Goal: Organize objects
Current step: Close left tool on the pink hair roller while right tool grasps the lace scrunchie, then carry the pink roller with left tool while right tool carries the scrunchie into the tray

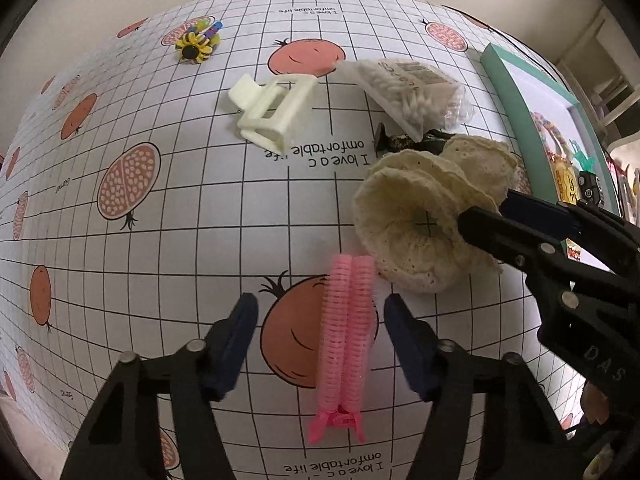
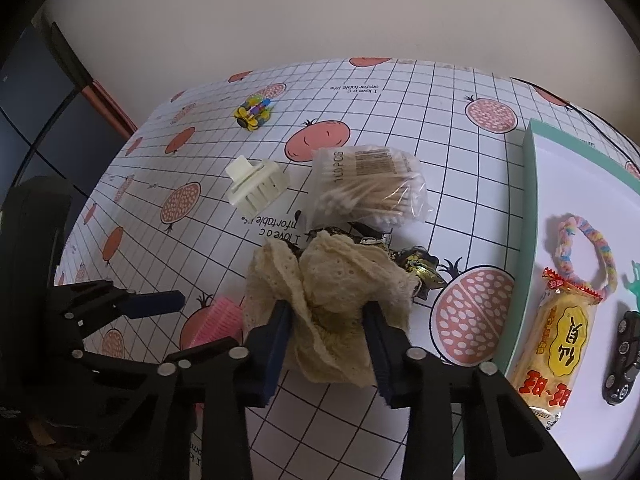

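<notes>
A pink mesh hair roller (image 1: 348, 340) lies on the tablecloth between the spread fingers of my left gripper (image 1: 320, 312), which is open and not touching it. In the right wrist view the roller (image 2: 222, 318) shows beside one left finger (image 2: 152, 304). My right gripper (image 2: 326, 312) is shut on a cream lace scrunchie (image 2: 340, 280), its fabric bunched between the blue pads. From the left wrist view the scrunchie (image 1: 420, 220) rests on the table with the right gripper (image 1: 488, 210) pinching its right edge.
A cream claw clip (image 1: 276, 110), a bag of cotton swabs (image 2: 372, 188), a black-and-gold wrapper (image 2: 416, 266) and a yellow flower clip (image 1: 198, 42) lie farther back. The teal tray (image 2: 528, 200) on the right holds a braided hair tie (image 2: 580, 248), a snack packet (image 2: 556, 344) and a toy car (image 2: 624, 360).
</notes>
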`<action>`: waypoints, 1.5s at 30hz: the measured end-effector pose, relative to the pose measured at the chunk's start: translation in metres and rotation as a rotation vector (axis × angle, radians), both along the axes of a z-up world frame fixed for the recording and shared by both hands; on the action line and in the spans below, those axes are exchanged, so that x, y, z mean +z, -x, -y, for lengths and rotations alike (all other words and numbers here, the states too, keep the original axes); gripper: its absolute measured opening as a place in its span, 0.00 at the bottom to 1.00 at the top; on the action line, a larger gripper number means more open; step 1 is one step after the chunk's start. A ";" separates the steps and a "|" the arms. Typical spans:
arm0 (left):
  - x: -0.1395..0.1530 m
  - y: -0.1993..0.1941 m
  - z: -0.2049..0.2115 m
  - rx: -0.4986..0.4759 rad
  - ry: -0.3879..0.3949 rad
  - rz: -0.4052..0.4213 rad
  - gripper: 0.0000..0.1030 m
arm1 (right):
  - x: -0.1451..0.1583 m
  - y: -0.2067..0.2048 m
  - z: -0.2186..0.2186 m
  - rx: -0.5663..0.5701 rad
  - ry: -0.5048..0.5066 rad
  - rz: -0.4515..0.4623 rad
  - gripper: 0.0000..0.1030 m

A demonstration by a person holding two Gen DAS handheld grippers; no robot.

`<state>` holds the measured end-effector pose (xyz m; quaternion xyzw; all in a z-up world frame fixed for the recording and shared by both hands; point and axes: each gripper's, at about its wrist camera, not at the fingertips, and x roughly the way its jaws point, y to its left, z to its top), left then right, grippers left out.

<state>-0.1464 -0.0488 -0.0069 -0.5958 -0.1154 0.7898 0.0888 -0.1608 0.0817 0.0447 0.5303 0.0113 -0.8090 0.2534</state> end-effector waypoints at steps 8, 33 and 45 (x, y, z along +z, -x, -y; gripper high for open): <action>-0.003 0.000 0.000 -0.008 -0.013 0.011 0.42 | -0.005 0.001 -0.002 -0.004 0.013 0.019 0.19; 0.030 0.010 0.003 0.026 -0.019 -0.041 0.27 | 0.020 -0.003 -0.010 -0.009 0.092 -0.030 0.10; 0.064 0.011 0.003 0.080 -0.007 -0.122 0.27 | 0.058 -0.004 -0.035 -0.057 0.144 -0.125 0.10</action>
